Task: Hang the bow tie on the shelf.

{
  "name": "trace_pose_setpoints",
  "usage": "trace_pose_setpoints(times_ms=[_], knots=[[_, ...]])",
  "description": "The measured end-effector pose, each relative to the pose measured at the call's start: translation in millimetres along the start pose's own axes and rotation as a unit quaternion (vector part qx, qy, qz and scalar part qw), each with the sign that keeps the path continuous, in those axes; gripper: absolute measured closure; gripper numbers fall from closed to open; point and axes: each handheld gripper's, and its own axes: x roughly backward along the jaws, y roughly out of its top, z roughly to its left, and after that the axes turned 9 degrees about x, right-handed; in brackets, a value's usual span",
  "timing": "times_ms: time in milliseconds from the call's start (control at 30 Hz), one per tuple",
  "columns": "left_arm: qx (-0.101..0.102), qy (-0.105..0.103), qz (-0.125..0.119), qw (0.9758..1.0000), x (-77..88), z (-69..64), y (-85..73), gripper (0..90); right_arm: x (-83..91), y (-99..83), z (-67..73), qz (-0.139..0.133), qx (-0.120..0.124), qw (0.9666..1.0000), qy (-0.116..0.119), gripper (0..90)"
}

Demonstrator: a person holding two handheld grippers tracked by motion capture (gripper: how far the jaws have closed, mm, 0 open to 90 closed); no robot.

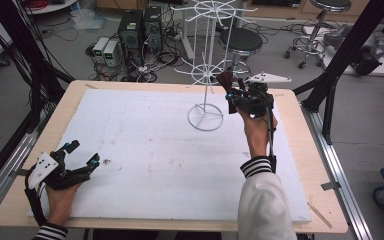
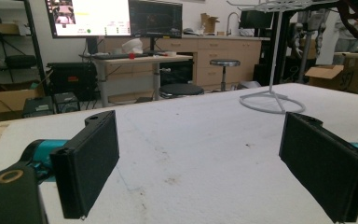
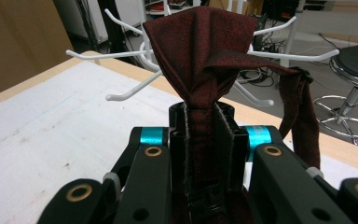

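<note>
At far right, right gripper (image 1: 236,95) pinches dark red cloth (image 3: 200,51) beside wire rack (image 1: 206,65) (probably for hanging); left gripper (image 1: 82,155) rests near left, jaws apart, empty.

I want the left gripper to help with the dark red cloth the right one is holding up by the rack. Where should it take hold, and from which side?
Probably the loose tail of the dark red cloth, which hangs free beside the right gripper. The bunched middle is already pinched between those jaws, and the white wire rack stands just behind. The left gripper, open, would best come from the table side, away from the prongs.
</note>
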Motion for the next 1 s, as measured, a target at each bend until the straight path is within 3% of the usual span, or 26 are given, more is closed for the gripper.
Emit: trace_pose_setpoints(times_ms=[1000], knots=[[-0.001,-0.001,-0.001,1.0000,0.0,0.0,-0.1,12.3,-21.8,-15.7,0.5,0.032,-0.014,0.9993,0.016,77.5]])
